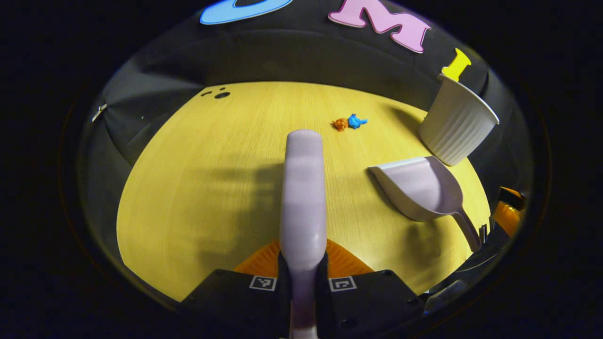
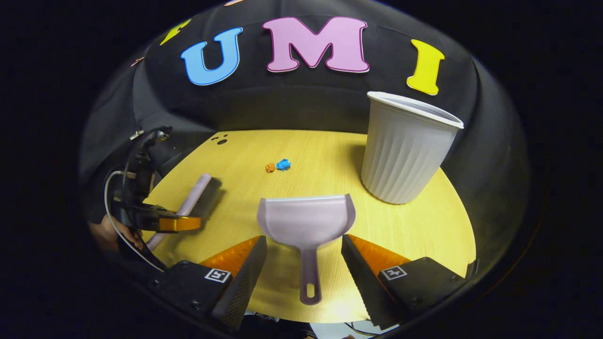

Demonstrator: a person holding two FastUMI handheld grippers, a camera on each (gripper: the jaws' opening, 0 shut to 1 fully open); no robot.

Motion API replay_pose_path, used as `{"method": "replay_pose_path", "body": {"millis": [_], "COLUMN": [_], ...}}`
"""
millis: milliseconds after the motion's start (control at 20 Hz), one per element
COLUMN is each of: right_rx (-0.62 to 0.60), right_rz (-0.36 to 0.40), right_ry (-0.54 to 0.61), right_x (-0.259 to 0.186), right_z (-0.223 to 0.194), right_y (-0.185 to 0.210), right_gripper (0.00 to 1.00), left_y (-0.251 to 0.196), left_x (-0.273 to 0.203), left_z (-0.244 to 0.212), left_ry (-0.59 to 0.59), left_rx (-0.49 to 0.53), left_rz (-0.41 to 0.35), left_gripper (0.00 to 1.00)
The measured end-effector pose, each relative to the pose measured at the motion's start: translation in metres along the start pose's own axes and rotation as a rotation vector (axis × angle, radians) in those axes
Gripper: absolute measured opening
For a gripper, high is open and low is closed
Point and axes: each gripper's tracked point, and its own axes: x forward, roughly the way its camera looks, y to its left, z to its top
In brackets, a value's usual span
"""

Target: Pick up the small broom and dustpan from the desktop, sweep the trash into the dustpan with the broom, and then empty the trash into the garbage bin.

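My left gripper [image 1: 303,263] pinches the pale lilac broom [image 1: 304,188] over the yellow desktop [image 1: 198,179]. My right gripper's [image 2: 304,263] fingers spread around the matching dustpan's [image 2: 306,219] handle. I can't see inside the ribbed white bin [image 2: 405,155].

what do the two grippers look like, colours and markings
Both match. The right gripper has black bodies, each carrying a small square black-and-white marker, and orange fingers with black ridged inner pads. The left gripper shows the same black bodies, square markers and ribbed orange fingers. Seen from the right gripper view, it also has a black frame and a pale cable looping beside it.
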Motion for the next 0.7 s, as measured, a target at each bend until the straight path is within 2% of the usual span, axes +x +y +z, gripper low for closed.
{"method": "replay_pose_path", "body": {"millis": [150, 250, 700], "right_rx": [-0.036, -0.043, -0.034], "right_rz": [-0.07, -0.071, -0.105], "right_ry": [0.073, 0.115, 0.343], "right_x": [0.011, 0.019, 0.077], "right_z": [-0.015, -0.025, -0.081], "right_y": [-0.013, -0.01, -0.02], "right_gripper": [0.99, 0.99, 0.99], "left_y": [0.002, 0.011, 0.012], "left_x": [-0.035, -0.057, -0.1], "left_z": [-0.005, -0.014, -0.053], "left_ry": [-0.051, -0.062, -0.065], "left_rx": [-0.001, 0.017, -0.089], "left_rz": [0.018, 0.076, 0.127], "left_gripper": [0.26, 0.26, 0.26]}}
